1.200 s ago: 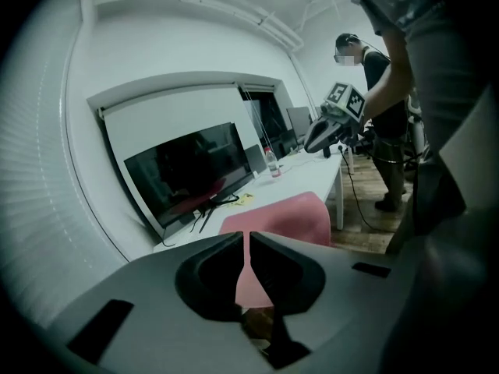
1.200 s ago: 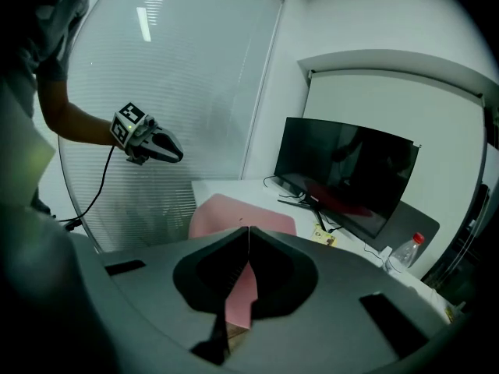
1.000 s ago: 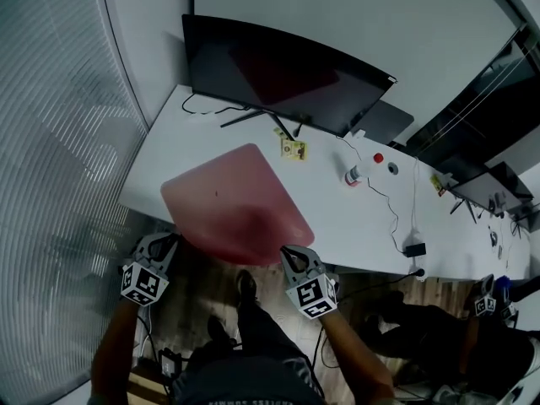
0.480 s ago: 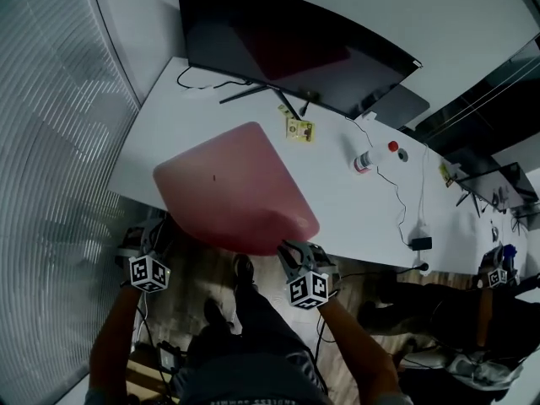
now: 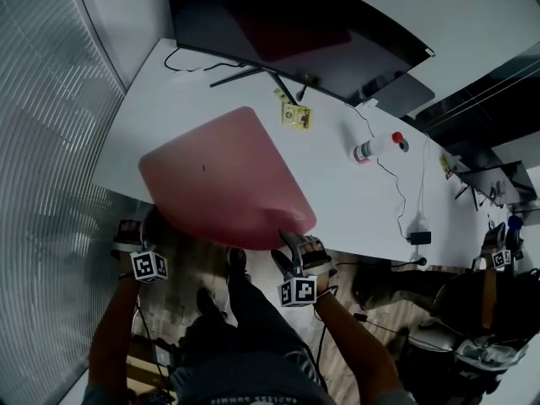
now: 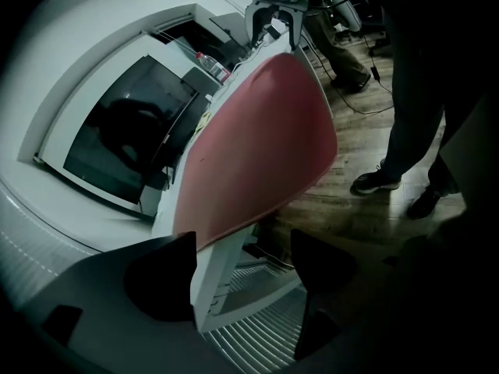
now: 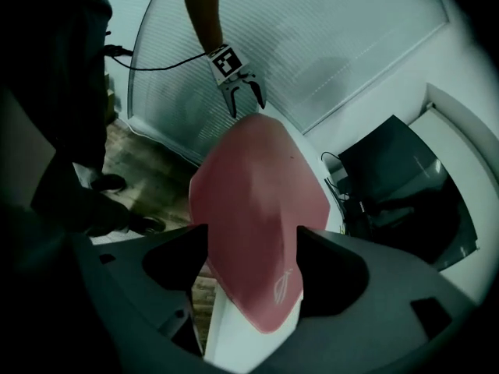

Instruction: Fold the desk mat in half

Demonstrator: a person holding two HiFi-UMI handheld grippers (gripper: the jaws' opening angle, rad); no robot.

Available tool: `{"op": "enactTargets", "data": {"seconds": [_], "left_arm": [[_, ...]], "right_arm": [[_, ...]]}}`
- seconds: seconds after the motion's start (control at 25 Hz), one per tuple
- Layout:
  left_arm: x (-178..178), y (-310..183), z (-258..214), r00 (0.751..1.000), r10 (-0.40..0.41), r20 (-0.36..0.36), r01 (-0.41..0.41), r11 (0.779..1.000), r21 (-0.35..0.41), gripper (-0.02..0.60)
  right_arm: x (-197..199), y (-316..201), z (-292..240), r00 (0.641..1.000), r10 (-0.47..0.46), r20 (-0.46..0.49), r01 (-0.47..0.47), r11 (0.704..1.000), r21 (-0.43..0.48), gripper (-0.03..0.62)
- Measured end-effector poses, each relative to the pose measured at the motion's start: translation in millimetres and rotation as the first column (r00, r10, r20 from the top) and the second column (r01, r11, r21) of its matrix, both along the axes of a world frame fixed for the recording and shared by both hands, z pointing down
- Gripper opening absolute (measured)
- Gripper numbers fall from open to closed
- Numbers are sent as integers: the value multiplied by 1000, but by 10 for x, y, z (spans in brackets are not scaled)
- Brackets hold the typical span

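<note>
Desk (image 5: 337, 194) is white, w/ the monitor (image 5: 287, 32) along its far edge. Desk mat (image 5: 224, 180) lies on the desk's left part. Its near edge hangs past the desk's near edge, over the floor (image 6: 366, 142). Can't tell if it's one layer or already doubled.

Left gripper (image 5: 142, 228) sits just off the desk's near edge by the mat's near-left corner. Right gripper (image 5: 295, 245) is at the mat's near-right corner. Both sets of jaws have just been opening and stand wide, pressing on nothing. In the right gripper view the mat's logo corner is between the jaws w/ gaps either side. In the left gripper view the mat corner and the desk's edge both sit between them.

My worries, biggest first:
- Nothing grips the mat, so a nudge from either gripper could slide the overhang off the near edge to the floor.
- On the left, closing as I am prob pinches the desk edge along w/ the mat, or misses the mat. One corner would then lift alone and the fold would skew.
- Uneven bite depth left vs right means the edges won't line up.
- The yellow card (image 5: 295, 116) lies just beyond the mat's far-right corner, so a fold carried that way could sweep it.
- The bottle (image 5: 371, 148) is well apart toward the desk's right, so low risk.
</note>
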State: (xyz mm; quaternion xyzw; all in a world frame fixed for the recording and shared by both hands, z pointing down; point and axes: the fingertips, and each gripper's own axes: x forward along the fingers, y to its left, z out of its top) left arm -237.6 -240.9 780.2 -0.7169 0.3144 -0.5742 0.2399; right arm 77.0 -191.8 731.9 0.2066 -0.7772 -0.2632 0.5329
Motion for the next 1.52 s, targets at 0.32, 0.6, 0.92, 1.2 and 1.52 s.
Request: {"op": "enactTargets", "data": {"seconds": [0.32, 0.6, 0.92, 1.2, 1.52], "left_arm": [[87, -70, 115, 998, -44, -39, 45, 998, 41, 385], [197, -131, 114, 995, -44, -87, 50, 996, 75, 382], [236, -137, 71, 990, -44, -131, 58, 993, 99, 377], [247, -79, 32, 989, -24, -149, 39, 994, 100, 354], [237, 12, -72, 981, -39, -192, 58, 994, 98, 327]], "right_arm": [[94, 16, 186, 988, -105, -109, 112, 992, 65, 374], [145, -7, 339, 981, -106, -161, 120, 989, 83, 376], [27, 2, 310, 985, -113, -129, 125, 988, 92, 375], [17, 87, 195, 993, -103, -62, 108, 991, 76, 361], [-93, 154, -54, 993, -114, 3, 113, 988, 100, 183]]}}
